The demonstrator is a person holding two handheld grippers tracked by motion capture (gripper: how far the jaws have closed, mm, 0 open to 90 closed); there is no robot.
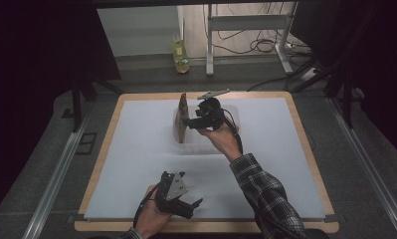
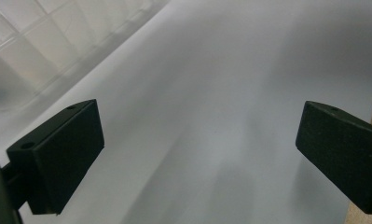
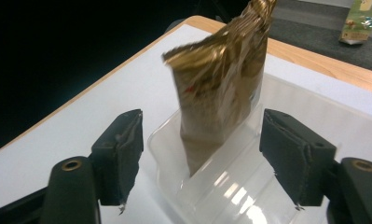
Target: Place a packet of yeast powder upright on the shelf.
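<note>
A crinkled gold pouch point(image 1: 182, 117) point(image 3: 221, 84) stands upright at the left end of a clear plastic container point(image 1: 208, 144) point(image 3: 230, 186) near the middle of the table. My right gripper point(image 1: 188, 123) point(image 3: 202, 140) is level with the pouch and points at it from the right. Its jaws are open, and the pouch stands just beyond the pads without touching them. Near the table's front edge my left gripper point(image 1: 193, 208) point(image 2: 197, 140) rests low over the white mat point(image 1: 136, 164) point(image 2: 211, 70), open with nothing between its jaws.
The mat covers a wooden-edged table point(image 1: 305, 139). On the floor behind the table stand a yellow-green bottle point(image 1: 180, 57) point(image 3: 361, 21) and a metal frame with cables point(image 1: 246, 25). A rail point(image 1: 56, 174) runs along each side.
</note>
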